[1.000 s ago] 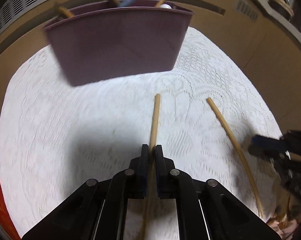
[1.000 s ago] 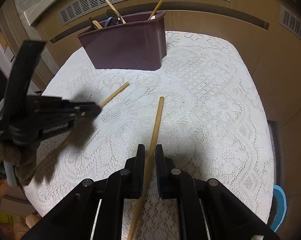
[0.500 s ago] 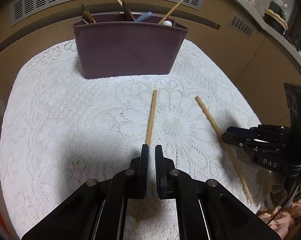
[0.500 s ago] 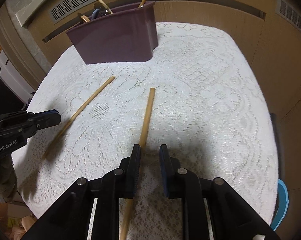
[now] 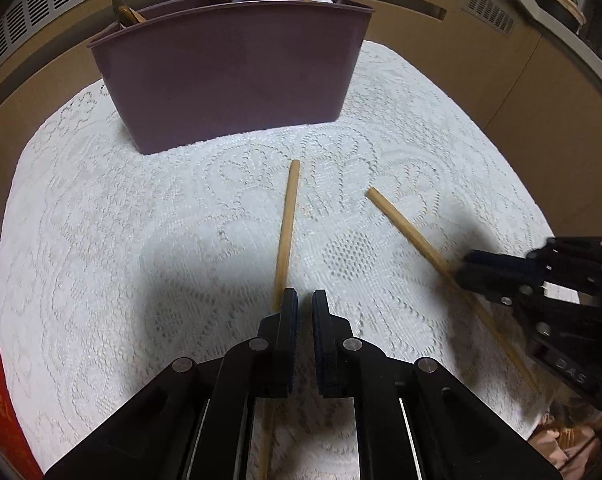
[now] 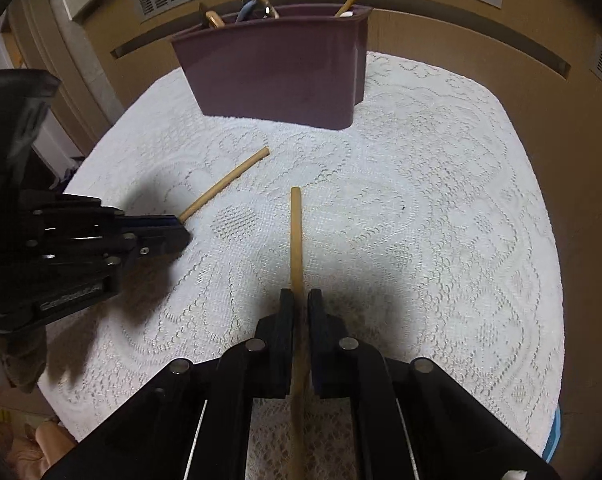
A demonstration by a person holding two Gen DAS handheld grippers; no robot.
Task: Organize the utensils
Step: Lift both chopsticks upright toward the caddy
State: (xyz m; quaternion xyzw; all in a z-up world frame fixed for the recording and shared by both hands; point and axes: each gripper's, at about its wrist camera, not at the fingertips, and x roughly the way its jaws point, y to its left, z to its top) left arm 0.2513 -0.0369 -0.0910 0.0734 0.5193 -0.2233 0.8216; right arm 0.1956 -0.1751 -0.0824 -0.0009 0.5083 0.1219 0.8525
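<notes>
Right wrist view: right gripper (image 6: pixel 299 300) clamps one bamboo chopstick (image 6: pixel 295 232) lying on the white lace tablecloth (image 6: pixel 441 240). Left gripper (image 5: pixel 304 300) stands narrowly parted beside the other bamboo chopstick (image 5: pixel 287 224), ungrasped. Next, judged: lift into the purple plastic utensil caddy (image 6: pixel 277 76).

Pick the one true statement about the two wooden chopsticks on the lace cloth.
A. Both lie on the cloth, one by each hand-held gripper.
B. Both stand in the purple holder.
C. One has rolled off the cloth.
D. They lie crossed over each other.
A: both chopsticks lie flat and apart on the lace cloth, one chopstick running between the right hand-held gripper fingers, the other chopstick by the left hand-held gripper.
</notes>
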